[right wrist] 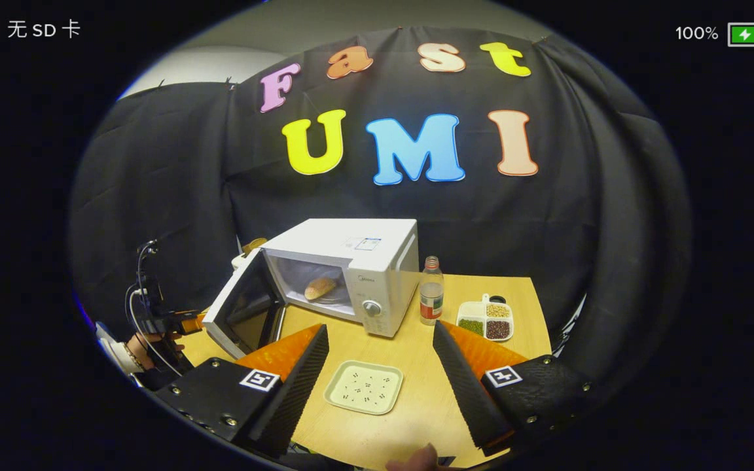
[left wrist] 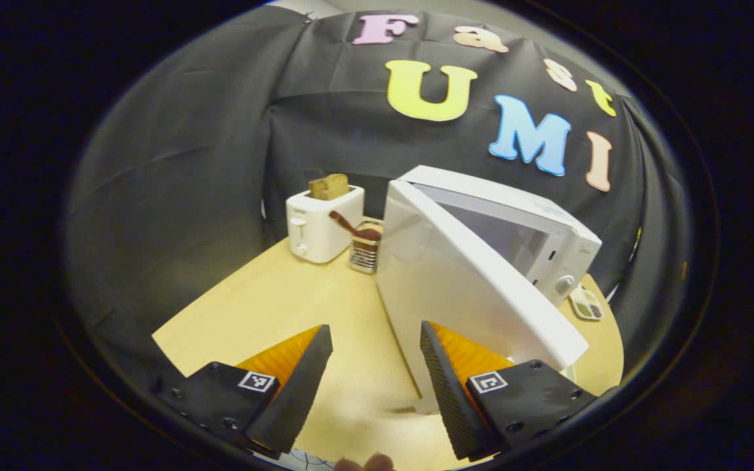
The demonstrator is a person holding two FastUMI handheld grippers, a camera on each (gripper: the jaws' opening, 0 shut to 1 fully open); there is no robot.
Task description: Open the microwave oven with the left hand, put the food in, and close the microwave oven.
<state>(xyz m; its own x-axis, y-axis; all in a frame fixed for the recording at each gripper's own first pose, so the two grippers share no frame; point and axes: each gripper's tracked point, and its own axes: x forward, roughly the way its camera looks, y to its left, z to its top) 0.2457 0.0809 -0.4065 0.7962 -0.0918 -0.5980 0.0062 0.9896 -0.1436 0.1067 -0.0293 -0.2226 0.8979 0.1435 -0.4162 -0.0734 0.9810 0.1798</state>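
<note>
The white microwave (right wrist: pixel 364 261) stands mid-table with its door (right wrist: pixel 243 307) swung wide open to the left. A bread roll (right wrist: pixel 320 286) lies inside the cavity. In the left gripper view the door's outer face (left wrist: pixel 468 307) rises just beyond my left gripper (left wrist: pixel 377 366), whose fingers are open and hold nothing; the right fingertip (left wrist: pixel 432 347) is close to the door's lower edge. The left gripper (right wrist: pixel 180 322) and the hand holding it also show beside the door in the right gripper view. My right gripper (right wrist: pixel 380 366) is open over an empty pale square plate (right wrist: pixel 364 387).
A white toaster (left wrist: pixel 321 222) holding toast and a metal utensil holder (left wrist: pixel 365 247) stand left of the microwave. To its right are a bottle (right wrist: pixel 430 299) and a divided dish of beans (right wrist: pixel 485 319). The wooden table (right wrist: pixel 416 405) ends near both grippers.
</note>
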